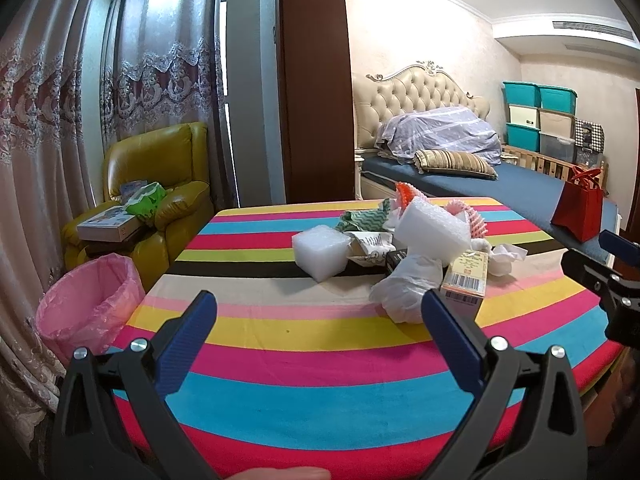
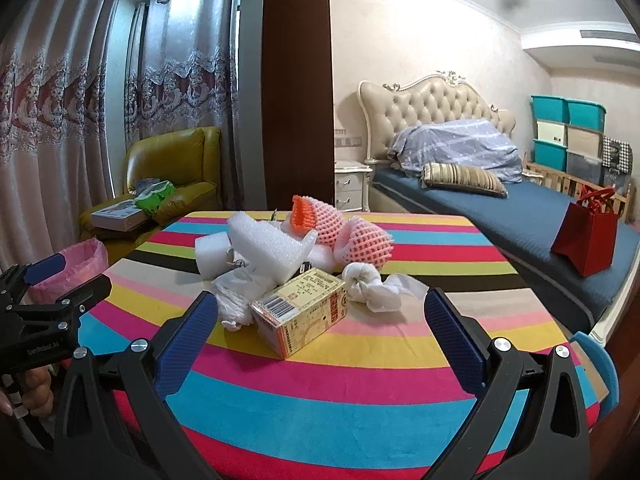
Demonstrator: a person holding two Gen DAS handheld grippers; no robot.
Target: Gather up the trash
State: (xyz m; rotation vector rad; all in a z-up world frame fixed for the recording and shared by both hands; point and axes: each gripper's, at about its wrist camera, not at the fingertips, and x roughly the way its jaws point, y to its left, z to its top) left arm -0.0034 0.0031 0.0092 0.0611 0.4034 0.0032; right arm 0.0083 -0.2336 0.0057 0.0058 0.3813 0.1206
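Trash sits heaped mid-table; my right gripper and left gripper both gape empty. I'd straddle the yellow carton squarely, then carry it to the pink-lined bin.

black gripper frames, blue ribbed fingers

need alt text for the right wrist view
The right gripper, fingers open, faces a yellow carton in a trash pile on a striped table. The left gripper and pink-lined bin sit left.
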